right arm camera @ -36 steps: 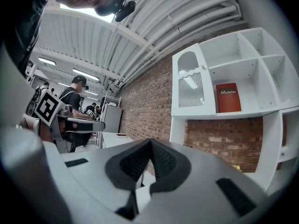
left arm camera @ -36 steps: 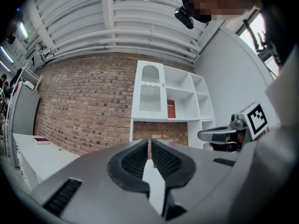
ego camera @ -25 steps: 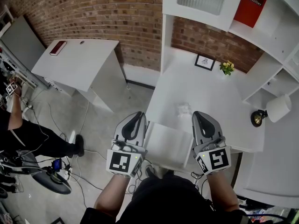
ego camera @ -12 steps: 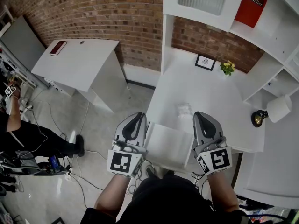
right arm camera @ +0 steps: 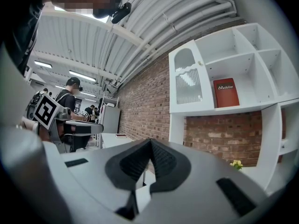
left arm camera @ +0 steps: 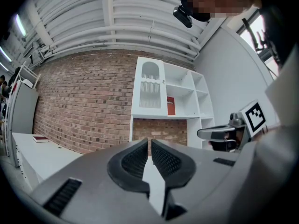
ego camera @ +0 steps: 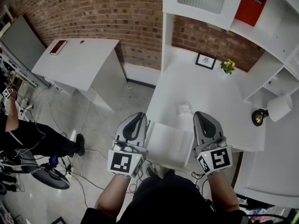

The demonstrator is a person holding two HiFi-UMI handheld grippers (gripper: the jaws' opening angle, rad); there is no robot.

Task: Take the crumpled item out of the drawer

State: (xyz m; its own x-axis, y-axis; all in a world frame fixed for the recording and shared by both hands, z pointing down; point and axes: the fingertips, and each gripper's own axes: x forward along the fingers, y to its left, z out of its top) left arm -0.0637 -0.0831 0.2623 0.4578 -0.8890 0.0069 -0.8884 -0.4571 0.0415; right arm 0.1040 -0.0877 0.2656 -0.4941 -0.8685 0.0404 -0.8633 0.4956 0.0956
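Nothing is changed since a second ago: left tool (ego camera: pixel 135 120) and right tool (ego camera: pixel 203 119) are kept closed, empty, flanking the open drawer (ego camera: pixel 166 146); the crumpled item (ego camera: pixel 184 109) is seen on the table (ego camera: pixel 210 92), so removal is judged done

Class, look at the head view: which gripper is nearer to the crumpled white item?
Right. The right gripper sits just right of the crumpled white item; the left gripper is farther off to its left, beyond the open drawer.
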